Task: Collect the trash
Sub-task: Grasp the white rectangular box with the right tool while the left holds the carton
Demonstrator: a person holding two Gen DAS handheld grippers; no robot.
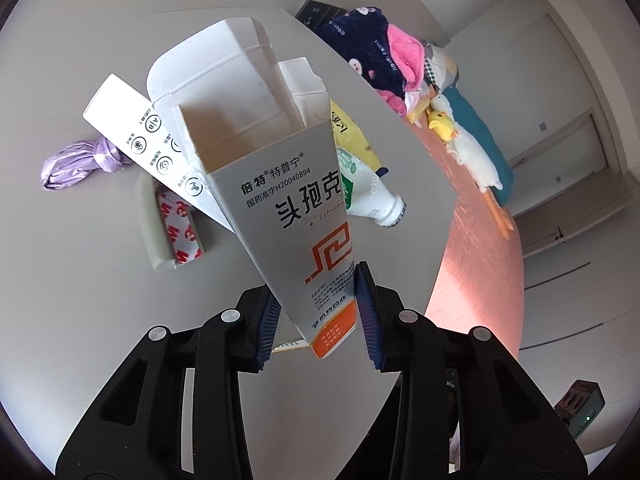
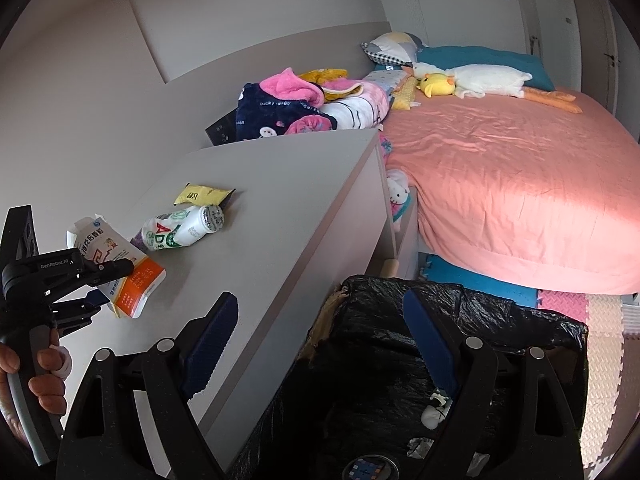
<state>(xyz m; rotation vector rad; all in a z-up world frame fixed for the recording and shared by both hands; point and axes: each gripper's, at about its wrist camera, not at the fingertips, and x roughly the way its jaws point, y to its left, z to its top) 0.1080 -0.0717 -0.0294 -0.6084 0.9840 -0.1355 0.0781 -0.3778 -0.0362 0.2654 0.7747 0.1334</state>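
Note:
My left gripper [image 1: 316, 308] is shut on an open grey-and-orange medicine box [image 1: 288, 208] and holds it above the grey table [image 1: 80, 280]. The same box [image 2: 120, 268] shows in the right wrist view, held by the left gripper [image 2: 94, 280] at the left. A white plastic bottle [image 2: 184, 226] and a yellow wrapper [image 2: 202, 194] lie on the table [image 2: 280, 200]. A purple knotted bag [image 1: 80, 160], a white remote [image 1: 156, 148] and a 3M tape roll [image 1: 176, 232] lie behind the box. My right gripper [image 2: 320, 320] is open and empty above the black-lined trash bin [image 2: 500, 320].
The bin stands on the floor against the table's right edge, with scraps inside. A pink bed [image 2: 520, 180] with plush toys [image 2: 472, 80] and a clothes pile [image 2: 312, 104] lies beyond. Foam mats [image 2: 600, 320] cover the floor.

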